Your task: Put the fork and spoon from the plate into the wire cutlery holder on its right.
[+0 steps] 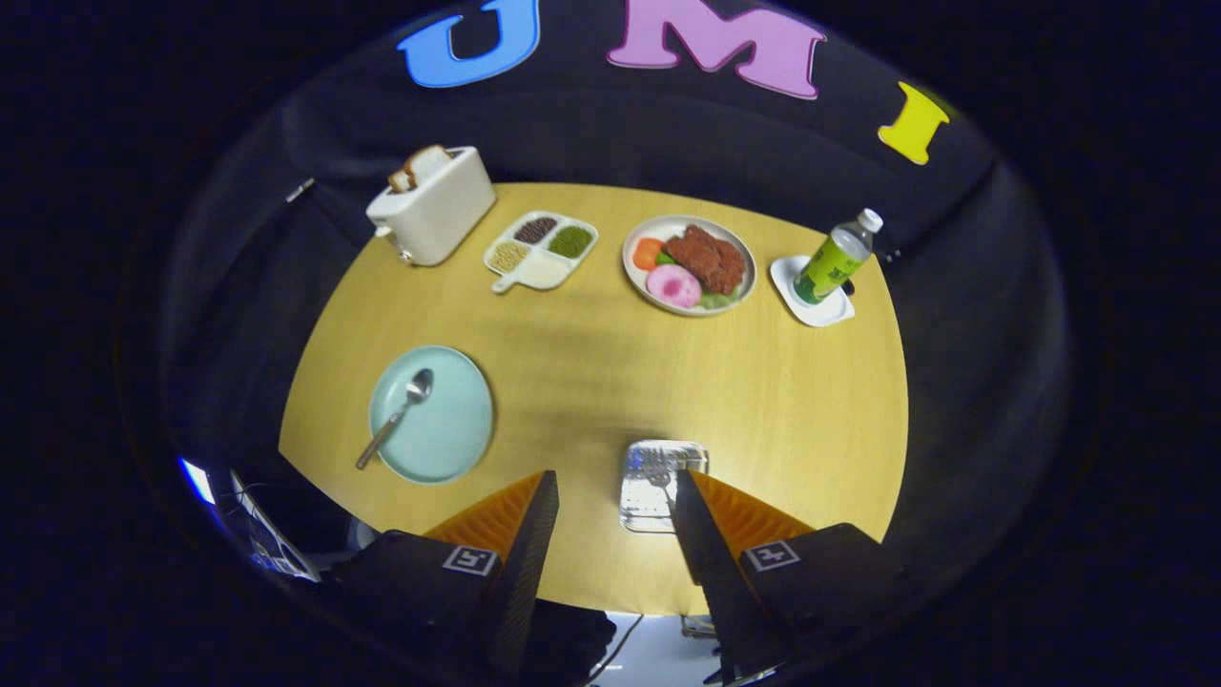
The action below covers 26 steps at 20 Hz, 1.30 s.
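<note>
1. On the near left of the desk (pixel 610 382) lies the pale green plate (pixel 448 429), and on it the spoon (pixel 396 418), bowl pointing away and handle running back over the near rim. No fork is to be seen on the plate.
2. The wire cutlery holder (pixel 658 482) stands to the right of the plate, just ahead of the gripper (pixel 615 496) and close beside its right finger. Something like fork tines seems to stand inside it, though glare makes that hard to be sure of.
3. The gripper hangs high above the near edge of the desk with its fingers set well apart and nothing between them.
4. Judged from this, the fork looks already delivered and the spoon is the step in hand, not yet picked up.
5. The next move calls for swinging left and down to the plate and closing across the spoon's thin handle, probably where it overhangs the rim, since the flat metal lies low and may slip.
6. Farther back, toaster (pixel 434 202), divided dish (pixel 541 248), food plate (pixel 689 263) and bottle (pixel 835 260) sit well apart from the work.
</note>
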Tool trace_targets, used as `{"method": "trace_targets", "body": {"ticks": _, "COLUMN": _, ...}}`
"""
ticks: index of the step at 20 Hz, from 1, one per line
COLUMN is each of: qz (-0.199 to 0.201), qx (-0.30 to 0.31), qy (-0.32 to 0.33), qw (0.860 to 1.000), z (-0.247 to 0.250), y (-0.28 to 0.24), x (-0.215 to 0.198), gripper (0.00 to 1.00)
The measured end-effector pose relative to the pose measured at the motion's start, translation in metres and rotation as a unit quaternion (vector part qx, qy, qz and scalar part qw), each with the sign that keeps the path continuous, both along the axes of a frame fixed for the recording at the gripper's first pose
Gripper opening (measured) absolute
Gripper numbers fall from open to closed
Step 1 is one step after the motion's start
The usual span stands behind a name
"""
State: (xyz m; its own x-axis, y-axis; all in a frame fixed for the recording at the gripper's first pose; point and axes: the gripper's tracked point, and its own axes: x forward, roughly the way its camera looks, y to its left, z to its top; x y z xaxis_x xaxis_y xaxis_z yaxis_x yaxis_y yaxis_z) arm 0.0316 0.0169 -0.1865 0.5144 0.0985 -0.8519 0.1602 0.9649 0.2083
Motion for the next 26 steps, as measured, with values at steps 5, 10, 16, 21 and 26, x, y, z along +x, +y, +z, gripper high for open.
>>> {"method": "trace_targets", "body": {"ticks": 5, "qz": 0.031, "qx": 0.094, "qy": -0.037, "qw": 0.994, "z": 0.001, "y": 0.135, "x": 0.030, "gripper": 0.79}}
{"method": "trace_targets", "body": {"ticks": 10, "qz": 0.022, "qx": 0.176, "qy": 0.017, "qw": 0.984, "z": -0.049, "y": 0.245, "x": 0.059, "gripper": 0.71}}
{"method": "trace_targets", "body": {"ticks": 16, "qz": -0.004, "qx": 0.159, "qy": 0.104, "qw": 0.982, "z": -0.116, "y": 0.286, "x": 0.073, "gripper": 0.71}}
{"method": "trace_targets", "body": {"ticks": 21, "qz": -0.029, "qx": 0.142, "qy": 0.148, "qw": 0.978, "z": -0.149, "y": 0.289, "x": 0.077, "gripper": 0.71}}
{"method": "trace_targets", "body": {"ticks": 26, "qz": -0.042, "qx": 0.138, "qy": 0.174, "qw": 0.974, "z": -0.171, "y": 0.292, "x": 0.075, "gripper": 0.34}}
